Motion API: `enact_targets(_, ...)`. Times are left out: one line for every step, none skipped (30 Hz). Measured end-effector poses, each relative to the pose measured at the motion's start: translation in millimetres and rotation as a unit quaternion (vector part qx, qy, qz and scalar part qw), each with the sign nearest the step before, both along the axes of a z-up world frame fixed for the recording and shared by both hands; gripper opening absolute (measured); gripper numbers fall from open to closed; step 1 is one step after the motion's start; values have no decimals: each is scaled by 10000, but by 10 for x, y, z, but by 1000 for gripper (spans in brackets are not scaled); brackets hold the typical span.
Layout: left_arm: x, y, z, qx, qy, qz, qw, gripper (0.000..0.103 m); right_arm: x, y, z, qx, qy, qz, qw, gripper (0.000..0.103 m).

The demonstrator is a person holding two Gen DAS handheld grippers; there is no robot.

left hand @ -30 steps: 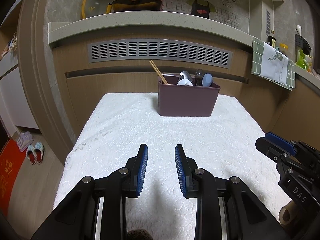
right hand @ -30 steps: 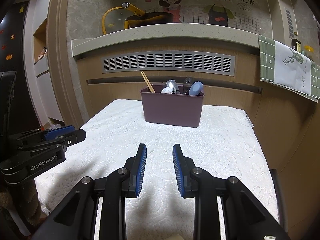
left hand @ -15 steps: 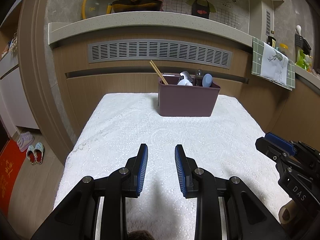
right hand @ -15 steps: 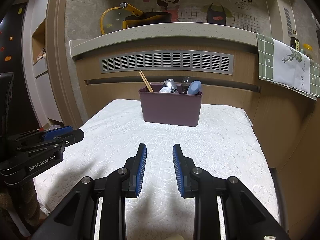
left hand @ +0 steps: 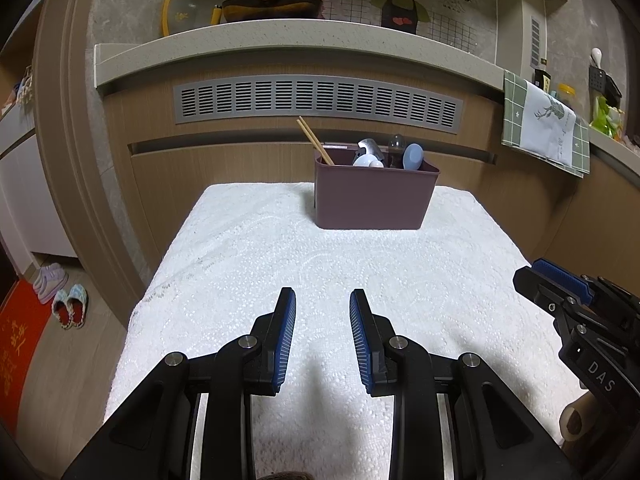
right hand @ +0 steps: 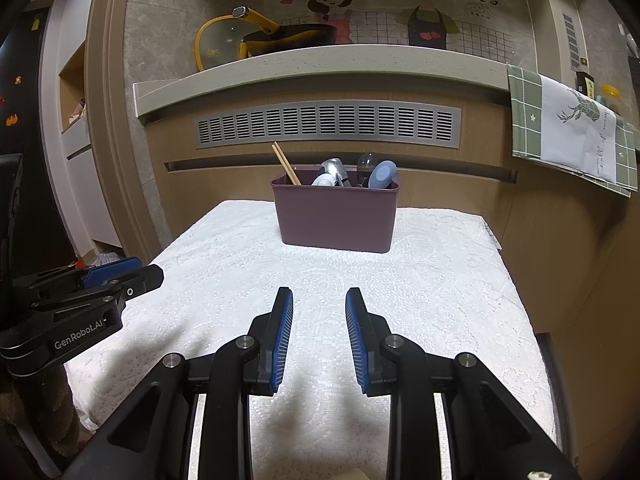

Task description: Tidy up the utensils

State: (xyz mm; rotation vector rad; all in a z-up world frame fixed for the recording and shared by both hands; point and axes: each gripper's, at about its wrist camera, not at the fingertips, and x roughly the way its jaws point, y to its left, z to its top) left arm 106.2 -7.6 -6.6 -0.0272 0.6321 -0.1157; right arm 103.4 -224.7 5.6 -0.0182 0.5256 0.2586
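- My left gripper (left hand: 322,336): fingers (left hand: 285,344) parted, a clear gap between the blue pads, nothing in them. Only white cloth shows below.
- My right gripper (right hand: 319,334): same, fingers (right hand: 357,342) apart and holding nothing. Gap looks about the same as on the left.
- Each gripper shows in the other's camera: right one at the far right edge of the left view, left one at the far left edge of the right view. Both hang over the near end of the bench (left hand: 248,264), well apart from each other.
- Bench is covered with a white textured cloth; bare between my fingers and the bin.
- Maroon bin (left hand: 374,196) stands upright at the far end of the bench, straight ahead of both pairs of fingers, well beyond the tips.
- Utensils in the bin: chopsticks (left hand: 314,140) leaning out at its left end, spoons (left hand: 412,157) bunched toward its right. I can't tell the exact count.
- Behind the bin: a wood-panel counter front with a vent grille (left hand: 318,100).
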Motion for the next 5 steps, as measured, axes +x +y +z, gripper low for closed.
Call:
enact_targets(0, 3, -5, -3, 5, -5, 10000, 29, 0, 0, -1, 0, 3, -10, 10000, 26)
enact_targets(-1, 2, -3, -1, -10, -8, 10000, 29, 2, -1, -1, -1, 4, -19, 10000, 26)
enact_targets(-7, 4, -6, 2, -41, -10, 10000, 29, 3, -4, 1, 0, 2, -28, 10000, 26)
enact_targets(-11, 2, -10, 10, -64, -8, 10000, 29, 3, -7, 3, 3, -3, -35, 10000, 26)
enact_targets(-9, 6, -13, -1, -70, -13, 10000, 29, 2, -8, 6, 4, -10, -44, 10000, 26)
